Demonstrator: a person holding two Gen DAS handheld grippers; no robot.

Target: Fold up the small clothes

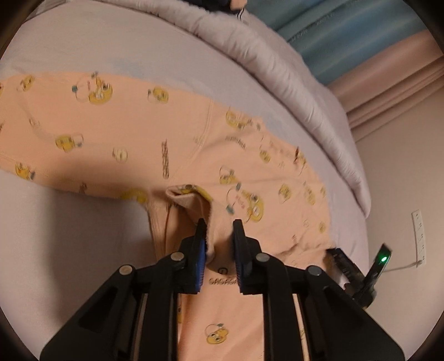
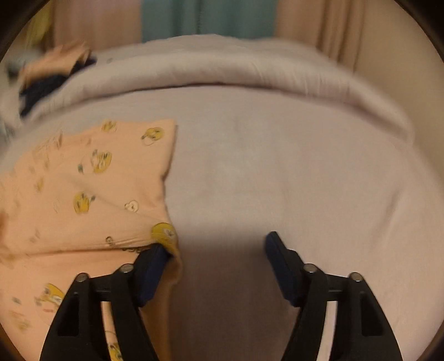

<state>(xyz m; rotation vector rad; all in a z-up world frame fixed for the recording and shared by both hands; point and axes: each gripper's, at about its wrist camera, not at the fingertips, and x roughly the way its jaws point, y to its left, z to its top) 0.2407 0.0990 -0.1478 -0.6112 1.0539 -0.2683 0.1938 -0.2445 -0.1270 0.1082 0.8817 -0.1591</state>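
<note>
A small peach garment [image 1: 116, 133] printed with yellow cartoon birds lies spread on the pale bed sheet [image 1: 83, 47]. My left gripper [image 1: 217, 230] is shut on a raised fold of its fabric near the collar, with cloth bunched between the blue pads. In the right wrist view the same peach garment [image 2: 91, 188] lies at the left. My right gripper [image 2: 219, 244] is open wide; its left finger [image 2: 151, 266] touches the garment's edge, and its right finger [image 2: 280, 261] is over bare sheet.
A rolled pale duvet [image 2: 236, 72] runs along the far side of the bed. A heap of dark and peach clothes [image 2: 52, 75] sits at the far left. Curtains [image 2: 208, 19] hang behind. The right gripper's body [image 1: 358, 275] shows at the left view's right edge.
</note>
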